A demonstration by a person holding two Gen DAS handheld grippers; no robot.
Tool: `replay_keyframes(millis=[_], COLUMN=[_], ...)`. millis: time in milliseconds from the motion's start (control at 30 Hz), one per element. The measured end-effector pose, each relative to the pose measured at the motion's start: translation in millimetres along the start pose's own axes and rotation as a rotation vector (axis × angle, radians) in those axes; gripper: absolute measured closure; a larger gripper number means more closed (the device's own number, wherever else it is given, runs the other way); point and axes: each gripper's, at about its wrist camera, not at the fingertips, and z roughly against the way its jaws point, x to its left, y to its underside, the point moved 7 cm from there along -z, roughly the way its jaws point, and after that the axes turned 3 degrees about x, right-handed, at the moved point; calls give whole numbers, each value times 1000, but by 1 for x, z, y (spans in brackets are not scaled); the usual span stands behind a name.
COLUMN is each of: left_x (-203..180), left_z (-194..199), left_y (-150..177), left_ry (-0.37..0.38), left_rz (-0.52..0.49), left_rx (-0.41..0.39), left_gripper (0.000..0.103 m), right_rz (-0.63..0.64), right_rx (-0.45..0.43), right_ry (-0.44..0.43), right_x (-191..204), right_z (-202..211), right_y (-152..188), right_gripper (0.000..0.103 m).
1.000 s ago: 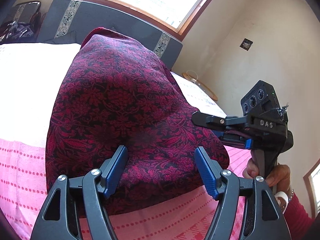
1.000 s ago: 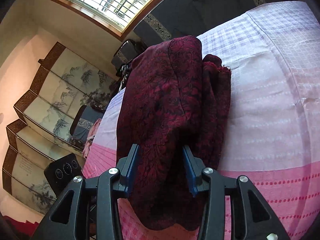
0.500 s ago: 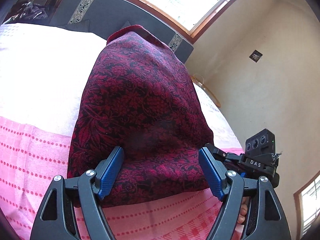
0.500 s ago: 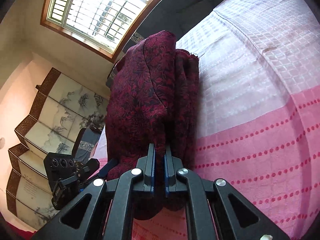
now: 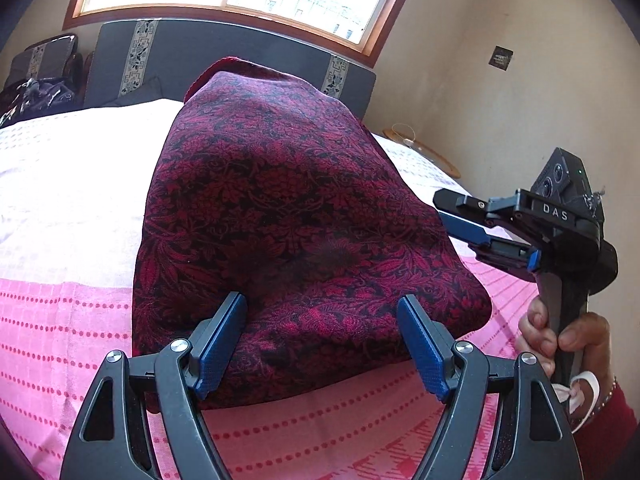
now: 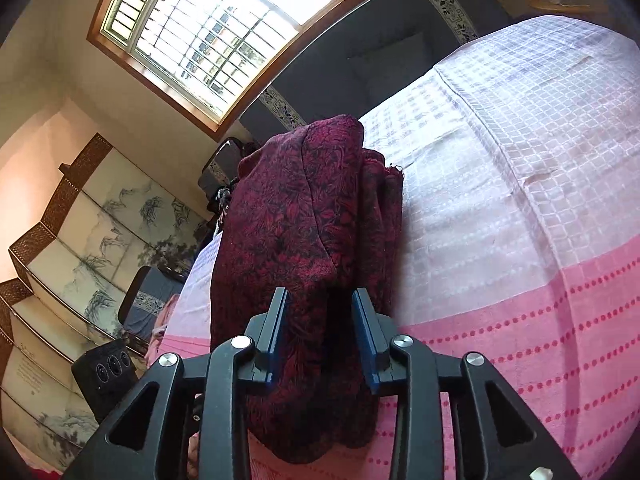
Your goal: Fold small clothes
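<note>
Since the whole next move hangs on which way the cloth runs, I check that first. The dark red floral-patterned folded garment [image 5: 296,232] lies on the pink-and-white checked bedspread [image 5: 68,184], and its long axis runs straight away from my left gripper [image 5: 324,344], near end at the fingertips, far end up toward the grey headboard [image 5: 248,56]. So I'm looking down the length of it from the left side, and across the near right corner from the other.

Left gripper is spread wide, blue pads either side of the near edge of the garment, with cloth between them but neither pad pressing on it as far as I can tell. So nothing pinched there.

Right gripper [image 6: 322,340] has just been opening, and its jaws now stand apart with a fold of the garment sitting in the gap. The pads look clear of the fabric, so I'd call that a release, not a grip. From the left camera I can see it out to the right of the cloth, tips just at the right-hand edge, with the person's hand [image 5: 560,340] wrapped round the handle.

Both are close, but the left one is squared up on the near end, so my guess is that it's the better one for any fold along the length. Cloth looks soft and stacked in layers, so it could slump if grabbed shallow.
</note>
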Motion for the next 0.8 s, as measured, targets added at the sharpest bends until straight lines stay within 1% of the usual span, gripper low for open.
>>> replay_keyframes(millis=[67, 133, 167, 200, 233, 267, 300, 333, 433, 533, 600, 633, 700, 733, 767, 800], left_x=[-2, -2, -1, 1, 1, 1, 2, 3, 4, 3, 2, 1, 1, 1, 0, -1], left_z=[-1, -3, -3, -4, -4, -3, -4, -4, -5, -6, -6, -7, -7, -7, -7, -8], left_y=[1, 1, 0, -2, -2, -2, -2, -2, -2, -2, -2, -2, -2, -2, 1, 1], left_ry=[2, 2, 1, 2, 5, 12, 22, 30, 34, 30, 23, 19, 16, 14, 12, 11], left_rz=[5, 5, 6, 7, 9, 12, 17, 21, 18, 13, 9, 6, 3, 3, 3, 3], left_rx=[-1, 5, 7, 8, 8, 7, 8, 10, 13, 17, 18, 19, 20, 20, 19, 19], left_gripper=[25, 23, 23, 23, 23, 23, 23, 23, 21, 20, 20, 19, 19, 19, 19, 19], right_rz=[2, -17, -18, -22, -25, -12, -4, -11, -23, -52, -55, -57, -52, -40, -28, -20], right_rx=[39, 72, 83, 89, 62, 16, -20, -34, 24, 29, 36, 38, 31, 25, 22, 22], right_ry=[33, 11, 25, 35, 29, 26, 42, 54, 108, 67, 58, 64, 77, 101, 150, 190], right_x=[-3, -6, -9, -10, -10, -7, -7, -11, -28, -31, -28, -27, -22, -21, -23, -24], right_z=[-17, -34, -40, -43, -38, -28, -19, -15, -31, -33, -34, -34, -31, -29, -28, -27], right_y=[-15, -21, -22, -22, -23, -24, -22, -18, -1, -3, -6, -6, -7, -7, -7, -7], right_gripper=[62, 64, 81, 92, 92, 93, 93, 93, 94, 93, 84, 84, 73, 68, 47, 24])
